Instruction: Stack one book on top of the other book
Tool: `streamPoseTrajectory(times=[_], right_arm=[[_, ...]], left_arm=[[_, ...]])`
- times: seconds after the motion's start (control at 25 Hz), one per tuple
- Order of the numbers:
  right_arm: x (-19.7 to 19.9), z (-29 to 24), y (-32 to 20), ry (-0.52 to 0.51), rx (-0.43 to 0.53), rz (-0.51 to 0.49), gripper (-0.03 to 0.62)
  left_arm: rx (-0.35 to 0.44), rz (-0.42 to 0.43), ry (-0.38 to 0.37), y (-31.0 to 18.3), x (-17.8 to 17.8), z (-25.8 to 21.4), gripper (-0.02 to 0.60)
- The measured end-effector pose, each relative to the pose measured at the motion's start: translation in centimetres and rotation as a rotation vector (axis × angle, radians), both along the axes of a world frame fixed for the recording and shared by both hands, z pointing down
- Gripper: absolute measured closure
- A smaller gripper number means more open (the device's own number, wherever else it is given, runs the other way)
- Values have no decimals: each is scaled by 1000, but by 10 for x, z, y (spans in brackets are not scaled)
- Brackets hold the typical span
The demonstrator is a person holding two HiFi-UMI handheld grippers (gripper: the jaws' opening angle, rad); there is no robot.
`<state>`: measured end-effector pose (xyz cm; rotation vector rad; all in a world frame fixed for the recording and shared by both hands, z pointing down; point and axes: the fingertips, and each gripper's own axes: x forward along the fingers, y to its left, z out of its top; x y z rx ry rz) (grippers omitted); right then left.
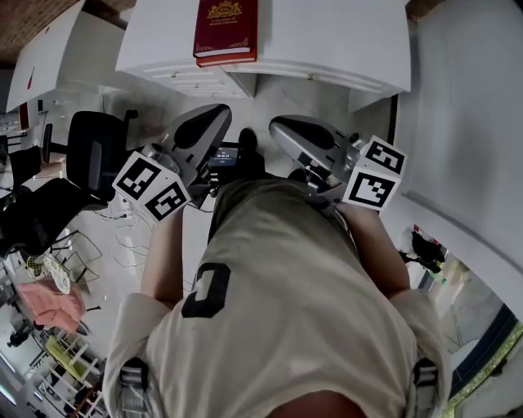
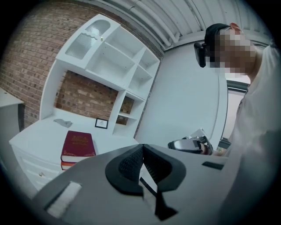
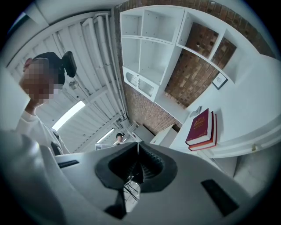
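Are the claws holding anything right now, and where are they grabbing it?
No, nothing. The left gripper and the right gripper are both shut and empty. The red book lies on the other book on the white desk.

A white cabinet (image 1: 335,41) stands against a brick wall (image 2: 26,70). A white shelf unit (image 2: 109,61) rises from the cabinet's top, with a small framed picture (image 2: 101,123) at its back edge. Left of the cabinet stands a black office chair (image 1: 94,147); farther left lies pink cloth (image 1: 53,306)
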<state>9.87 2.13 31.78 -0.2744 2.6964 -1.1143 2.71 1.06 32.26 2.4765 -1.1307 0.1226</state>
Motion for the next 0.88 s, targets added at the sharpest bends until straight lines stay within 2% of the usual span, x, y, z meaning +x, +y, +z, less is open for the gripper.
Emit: streamPoseTrajectory(times=[0.2,0.4,0.56,0.88], right_arm=[[7,3,20,-16,-46,-35,583],[7,-2,26,-9,-31,-35,583],[-11,2,44,17,-27,-82,583],[-62,-2,60,55,-5,-143,585]], left_arm=[[-12,-47,-38,23,8,0,577],[17,-81,-78,24,-6,-9,577],[19,-104,-107,36,-23,-8,577],[12,-135,-88,53,-69,-1,577]])
